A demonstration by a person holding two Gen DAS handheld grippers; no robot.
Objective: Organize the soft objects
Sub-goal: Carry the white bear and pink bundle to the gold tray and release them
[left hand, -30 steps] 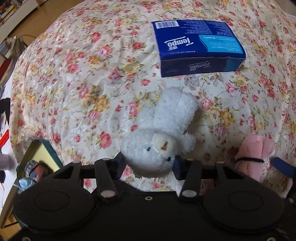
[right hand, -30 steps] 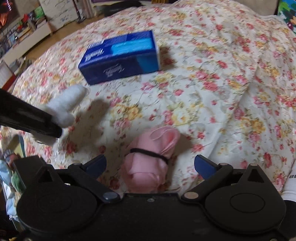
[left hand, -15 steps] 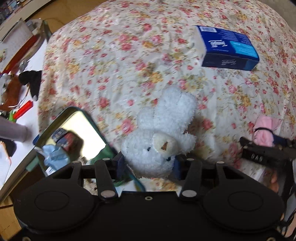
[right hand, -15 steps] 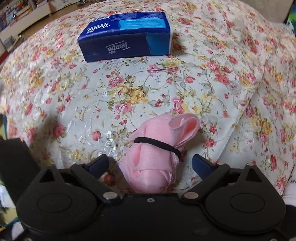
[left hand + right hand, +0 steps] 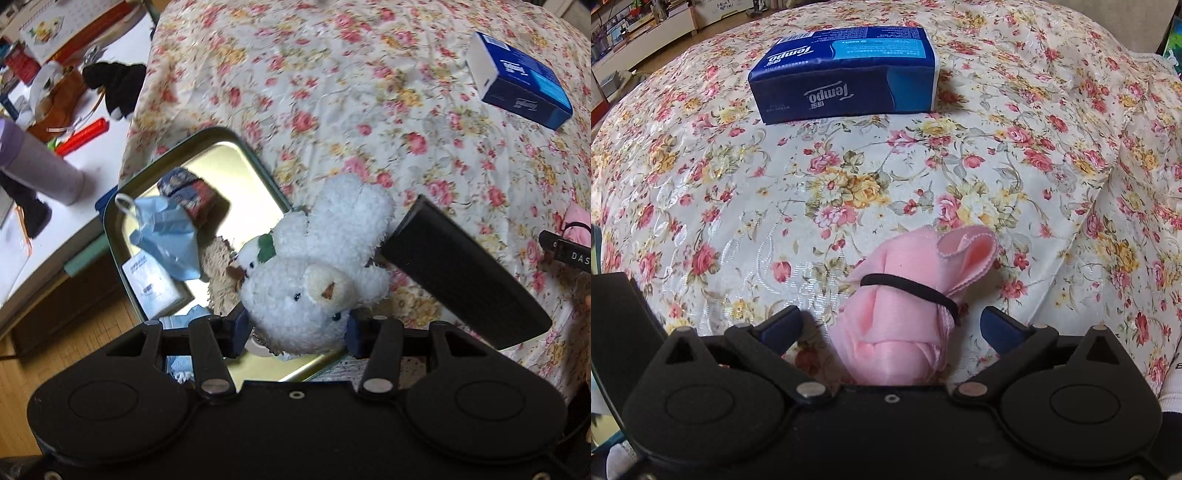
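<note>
Left wrist: tissue box (image 5: pixel 517 83) beyond tin (image 5: pixel 177 162)

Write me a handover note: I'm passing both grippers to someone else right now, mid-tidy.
Left gripper: shut on the white plush bear, held over the metal tin at the bed's edge.
Right gripper: open, its jaws either side of the pink cloth bundle, which lies on the floral bedspread; not gripped.
Tin already holds a blue face mask, a small white pack and a brown plush.
Left to do, most likely: release the bear into the tin, grip the pink bundle. The blue tissue pack sits on the bed.
</note>
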